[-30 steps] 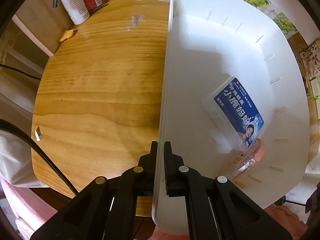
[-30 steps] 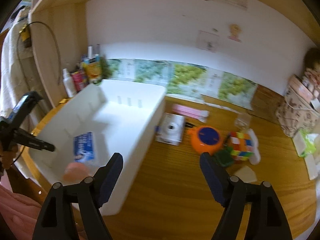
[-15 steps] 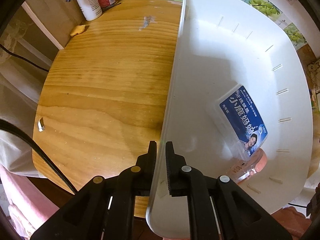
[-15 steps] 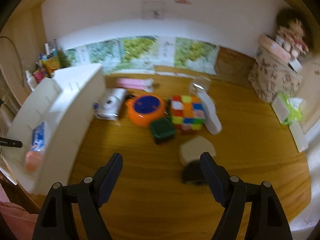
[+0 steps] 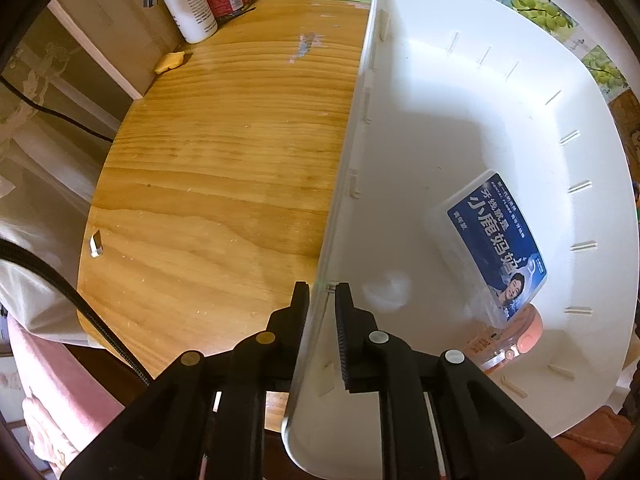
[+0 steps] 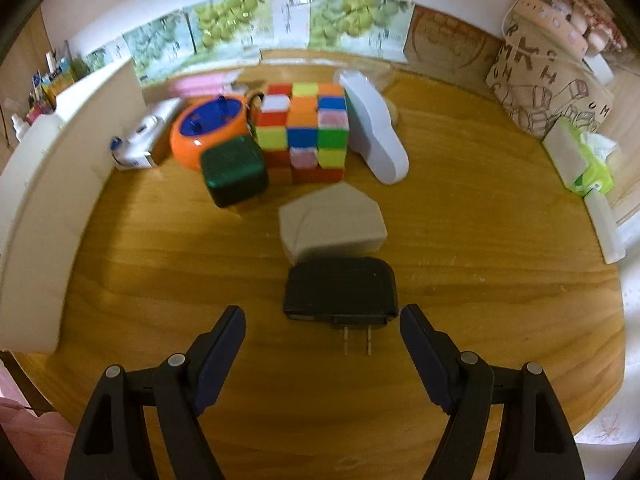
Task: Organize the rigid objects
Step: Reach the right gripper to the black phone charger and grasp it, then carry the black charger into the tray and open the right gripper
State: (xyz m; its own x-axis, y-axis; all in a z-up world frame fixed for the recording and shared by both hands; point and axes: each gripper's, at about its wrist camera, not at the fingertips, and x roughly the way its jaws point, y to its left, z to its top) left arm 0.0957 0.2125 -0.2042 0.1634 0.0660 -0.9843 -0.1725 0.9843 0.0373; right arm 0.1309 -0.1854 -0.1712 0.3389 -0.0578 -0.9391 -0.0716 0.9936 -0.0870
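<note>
A bin (image 6: 36, 184) is set along the left edge of a table (image 6: 480, 280). A labelled box (image 5: 496, 240) is held inside it. To the bin's right, a cube puzzle (image 6: 304, 132) is flanked by a bowl (image 6: 208, 128) on its left. Nearer the front, a plug adapter (image 6: 340, 292) is placed just before a flat block (image 6: 332, 224).

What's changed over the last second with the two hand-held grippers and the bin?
The left hand-held gripper is opening, easing off the white bin wall still between its fingers. The right hand-held gripper swung away from the bin and down over the black charger, open. The floss box stayed in the bin.
</note>
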